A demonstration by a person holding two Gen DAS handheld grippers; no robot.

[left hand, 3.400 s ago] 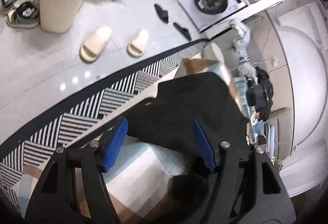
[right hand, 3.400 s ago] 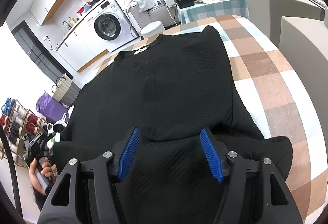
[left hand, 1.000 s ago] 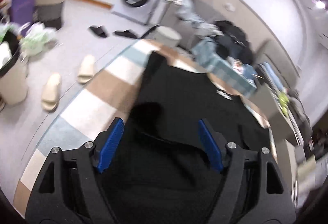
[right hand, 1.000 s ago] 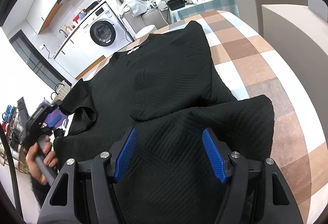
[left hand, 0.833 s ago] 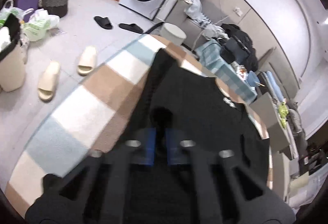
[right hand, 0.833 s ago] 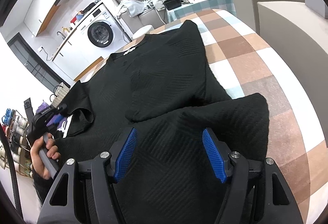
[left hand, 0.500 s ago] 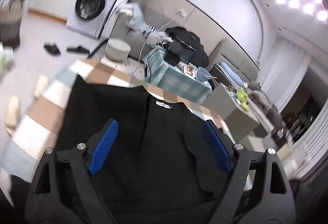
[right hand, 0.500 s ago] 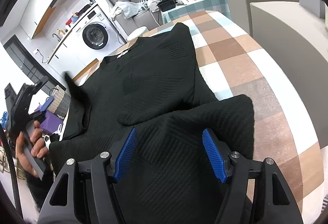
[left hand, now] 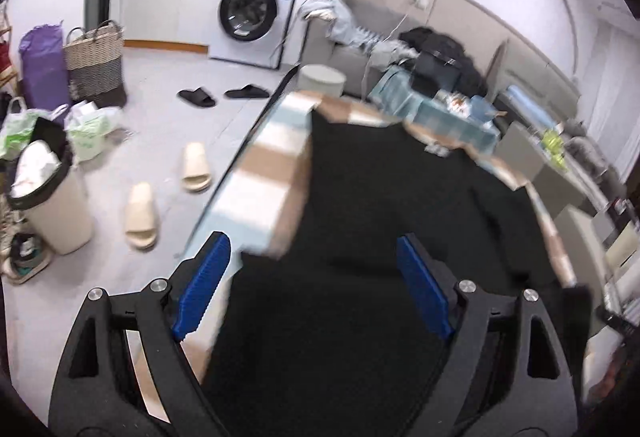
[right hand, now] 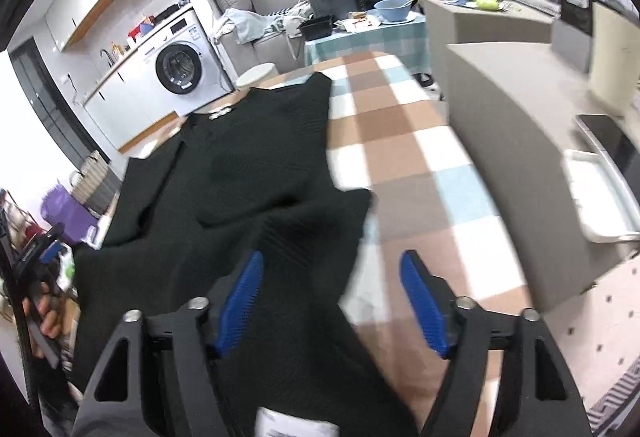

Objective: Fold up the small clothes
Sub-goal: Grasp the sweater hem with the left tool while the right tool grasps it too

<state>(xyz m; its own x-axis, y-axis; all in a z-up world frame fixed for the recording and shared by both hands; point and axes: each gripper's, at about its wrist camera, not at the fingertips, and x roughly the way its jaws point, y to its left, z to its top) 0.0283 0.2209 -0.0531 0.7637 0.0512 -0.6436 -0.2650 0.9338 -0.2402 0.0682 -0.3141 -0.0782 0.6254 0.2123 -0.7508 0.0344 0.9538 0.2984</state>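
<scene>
Folding stands partway: black top (right hand: 256,173) lies on the checked table (right hand: 400,141), one sleeve turned in, the hem end rumpled and unfolded. Left gripper (left hand: 312,293) hovers with fingers spread, cloth beneath from 12 to 3 o'clock, unpinched. Right gripper (right hand: 332,301) is opening its fingers, cloth toward 10 o'clock, nothing pinched.
</scene>
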